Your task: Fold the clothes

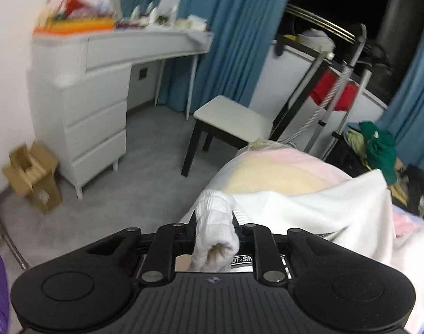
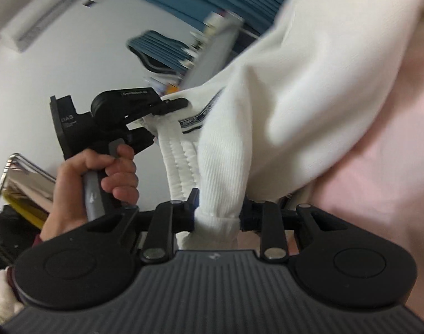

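Both grippers clamp the white ribbed-knit garment [image 2: 309, 89]: the left gripper [image 1: 214, 239] pinches a bunched cuff, the right gripper [image 2: 217, 208] a gathered ribbed edge. The cloth hangs slack between them, above the pastel-striped blanket [image 1: 276, 172], with the two grips near each other. Spreading them apart would likely tension it; it looks soft, thick and creased.

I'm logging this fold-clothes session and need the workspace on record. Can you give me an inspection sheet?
Surface: bed with pastel blanket, partly covered.
Job's things: white garment, ribbed cuffs bunched in both grippers.
Clutter: cardboard box on floor; green clothes heaped beside bed.
Grippers: left gripper and right gripper, jaws shut on fabric; left hand on its handle.
Cables: nothing seen.
Surroundings: white dresser, stool, blue curtains, clothes rack.
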